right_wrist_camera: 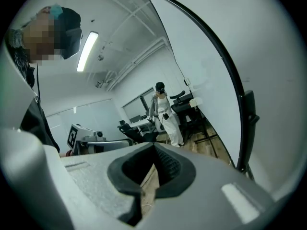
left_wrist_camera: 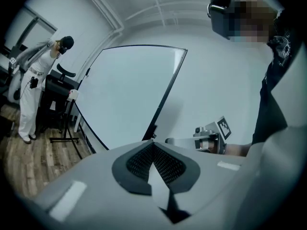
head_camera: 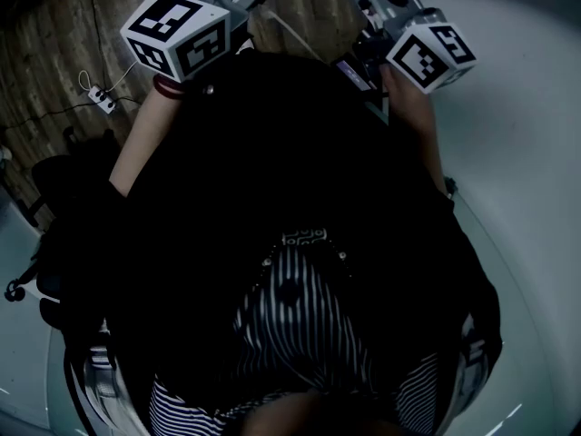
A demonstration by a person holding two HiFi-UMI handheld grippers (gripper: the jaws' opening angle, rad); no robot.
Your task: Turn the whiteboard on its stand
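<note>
In front of the person: whiteboard [left_wrist_camera: 134, 90], standing steep on its stand. Right gripper [right_wrist_camera: 153, 146] raised by its right edge, left gripper [left_wrist_camera: 153, 145] facing its front, probably to reach the frame. Blank white face, thin dark frame, dark clamp [right_wrist_camera: 247, 116] on the edge. Jaws of both grippers together, empty.

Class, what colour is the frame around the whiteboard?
Black. The whiteboard frame shows best in the right gripper view.

Wood-plank floor [head_camera: 54, 53] under a white corded plug [head_camera: 104, 103] and a black stand [left_wrist_camera: 61, 139].
</note>
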